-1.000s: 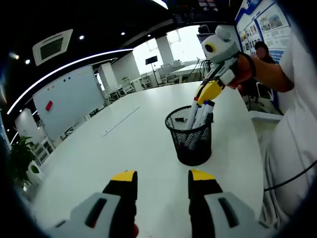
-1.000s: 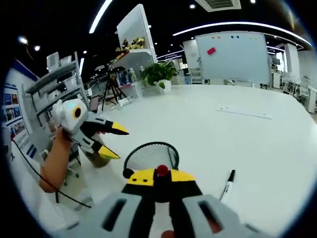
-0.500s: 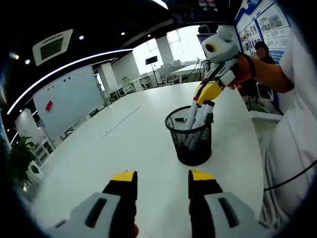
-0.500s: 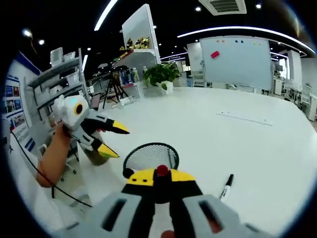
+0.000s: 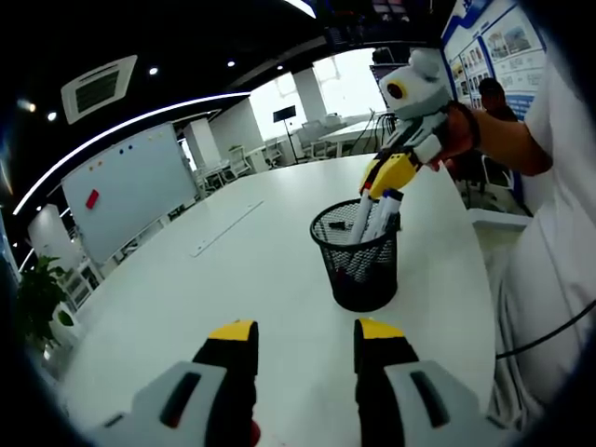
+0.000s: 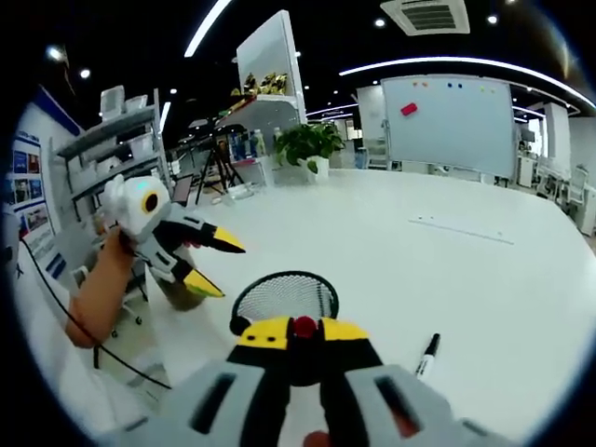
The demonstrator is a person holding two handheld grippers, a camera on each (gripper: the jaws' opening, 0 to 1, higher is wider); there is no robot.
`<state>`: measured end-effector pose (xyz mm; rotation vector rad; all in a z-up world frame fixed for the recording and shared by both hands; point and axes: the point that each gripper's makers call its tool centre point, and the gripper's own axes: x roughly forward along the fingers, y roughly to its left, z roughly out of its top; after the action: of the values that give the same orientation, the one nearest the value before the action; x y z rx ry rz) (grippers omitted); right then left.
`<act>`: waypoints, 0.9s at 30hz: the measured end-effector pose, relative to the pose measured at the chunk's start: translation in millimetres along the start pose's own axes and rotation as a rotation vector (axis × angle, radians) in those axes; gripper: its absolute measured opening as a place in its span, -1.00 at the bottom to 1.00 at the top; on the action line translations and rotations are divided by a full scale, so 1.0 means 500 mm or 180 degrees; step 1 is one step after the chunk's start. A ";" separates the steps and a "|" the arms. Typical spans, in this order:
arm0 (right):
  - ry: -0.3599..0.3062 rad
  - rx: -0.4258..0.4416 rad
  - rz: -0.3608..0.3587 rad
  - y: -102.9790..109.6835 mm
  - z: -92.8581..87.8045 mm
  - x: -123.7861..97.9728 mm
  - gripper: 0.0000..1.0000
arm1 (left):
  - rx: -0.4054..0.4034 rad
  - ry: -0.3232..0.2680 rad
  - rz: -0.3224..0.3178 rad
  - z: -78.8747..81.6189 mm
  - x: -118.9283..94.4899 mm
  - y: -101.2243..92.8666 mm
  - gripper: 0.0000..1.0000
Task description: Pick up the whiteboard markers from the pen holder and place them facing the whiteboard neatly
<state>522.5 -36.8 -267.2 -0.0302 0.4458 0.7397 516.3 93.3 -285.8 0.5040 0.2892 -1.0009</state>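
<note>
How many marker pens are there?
3 visible: one gripped by the right gripper, one standing in the black mesh pen holder, one lying on the white table. More may hide inside.

Markers (image 5: 374,216) upright in mesh holder (image 5: 361,261) — one (image 6: 426,354) on table.

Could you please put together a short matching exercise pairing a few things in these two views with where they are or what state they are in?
Things:
1. right gripper
2. left gripper
3. black marker
4. pen holder

States:
A. lying flat on the white table
B. open, holding nothing
C. shut on a red-capped marker
D. upright, with markers in it

Pairs: 1-C, 2-B, 3-A, 4-D
</note>
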 end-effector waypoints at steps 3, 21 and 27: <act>-0.0002 -0.0008 -0.0007 -0.001 -0.001 0.001 -0.81 | -0.0001 -0.0003 -0.0001 0.000 0.000 0.000 -0.14; -0.0088 -0.0226 -0.0030 0.006 0.007 -0.002 -0.85 | -0.0001 0.0001 -0.0001 0.000 0.000 0.001 -0.14; -0.0169 -0.0238 0.0013 0.010 0.012 -0.007 -0.86 | -0.0003 0.0007 -0.0002 -0.001 0.001 0.002 -0.14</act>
<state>518.9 -34.2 -259.9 -0.0793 0.3676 0.7594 517.2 93.6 -285.9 0.5043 0.2916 -1.0008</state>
